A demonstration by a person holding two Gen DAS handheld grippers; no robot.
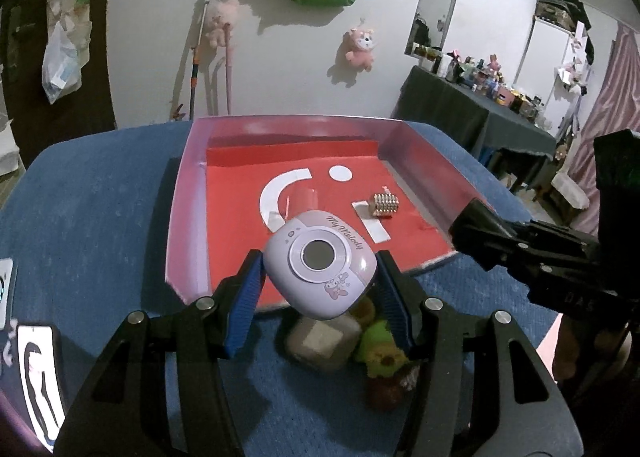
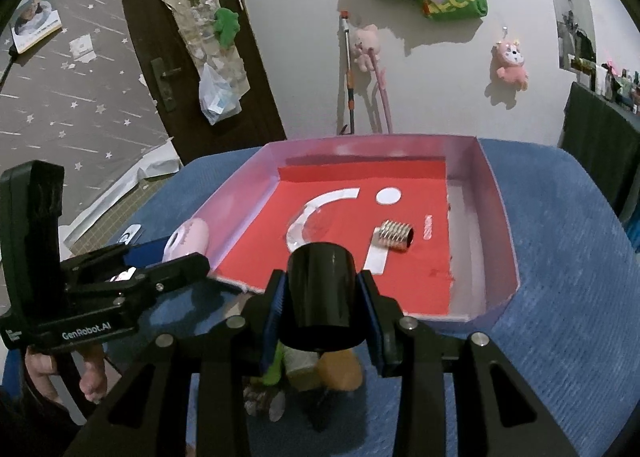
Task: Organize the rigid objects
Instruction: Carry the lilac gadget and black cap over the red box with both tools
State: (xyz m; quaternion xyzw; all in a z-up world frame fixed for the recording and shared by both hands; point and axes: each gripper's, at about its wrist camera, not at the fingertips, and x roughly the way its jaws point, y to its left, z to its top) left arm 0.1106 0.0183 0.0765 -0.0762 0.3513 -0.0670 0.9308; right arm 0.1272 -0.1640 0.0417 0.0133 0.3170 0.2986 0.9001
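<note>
Toy camera: lilac, glossy plastic, a rounded square with soft corners, a round lens ring in its face, cursive "My Melody" lettering and a small printed character; it sits in the centre of the left wrist view, over the tray's near edge.
Left tool: black angular arms with ribbed blue pads; partly closed, the pads pressed on the toy camera's two sides.
Black cylinder: smooth, shiny, short and stout with a flat top; lower centre of the right wrist view, at the tray's near edge.
Right tool: same black arms and blue pads; narrowly set, clamped on the black cylinder from both sides.
Tray: shallow, square, translucent pink plastic walls, red floor with white paper shapes (an arc, a dot, a bar); mid-frame in both views.
Metal spool: silvery, ridged, short cylinder lying on its side on the tray floor, right of centre.
Clear cup: see-through, faint, lying on the white arc in the tray.
Small pile: a grey-beige blocky piece, a green and yellow fuzzy item, a reddish-brown piece, close together below the left tool; details unclear.
Surface: covered in blue, coarse woven fabric, rounded edge.
Wall: pale and smooth, with pink plush toys and a green bag hanging in the upper frame.
</note>
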